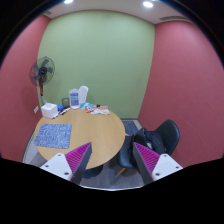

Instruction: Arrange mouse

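Note:
A round wooden table [95, 128] stands ahead of and below my gripper [112, 160]. A blue patterned mat [50, 138] lies on the table's left part, just beyond my left finger. I cannot make out a mouse on the table from here. My fingers are open and wide apart, and the magenta pads [77, 157] face each other with nothing between them. The gripper is held high, well away from the table top.
At the table's far edge stand a white box [48, 110], a dark cup [73, 99] and a pale jug [82, 96]. Small items [97, 108] lie near them. A standing fan [42, 72] is at the left wall. Dark chairs [160, 135] are at the right.

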